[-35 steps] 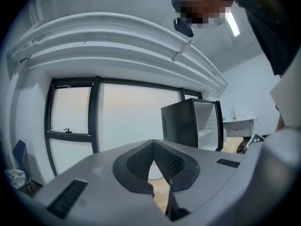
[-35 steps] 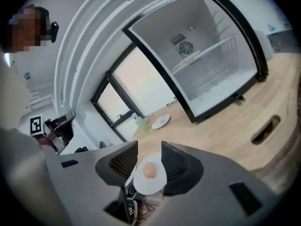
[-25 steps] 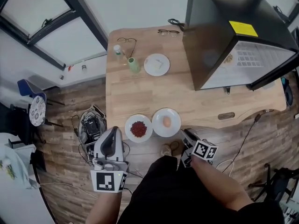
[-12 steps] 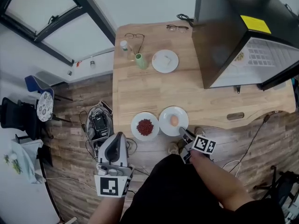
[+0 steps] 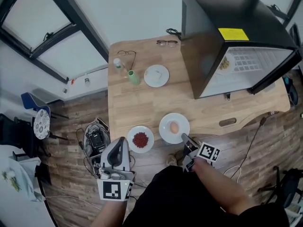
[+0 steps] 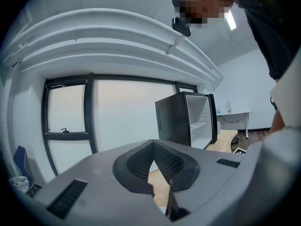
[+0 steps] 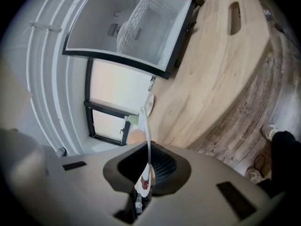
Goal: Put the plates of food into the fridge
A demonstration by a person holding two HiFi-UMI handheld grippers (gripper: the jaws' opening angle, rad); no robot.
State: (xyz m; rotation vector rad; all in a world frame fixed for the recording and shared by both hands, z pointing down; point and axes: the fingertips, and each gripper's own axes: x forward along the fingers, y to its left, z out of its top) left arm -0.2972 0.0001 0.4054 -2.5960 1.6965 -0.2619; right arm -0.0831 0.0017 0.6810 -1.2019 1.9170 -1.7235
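Plate (image 5: 165, 125), round, white, right tool (image 5: 184, 137) just clamped rim

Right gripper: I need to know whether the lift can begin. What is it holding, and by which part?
The right gripper, its jaws just closed, grips the egg plate by its near rim.

1. Bright, even daylight; the window (image 6: 117, 121) glows washed-out white in both gripper views.
2. Shadows on the tabletop (image 5: 142, 98) are faint.
3. Fisheye bending, black corners in gripper views; close foreground slightly soft.
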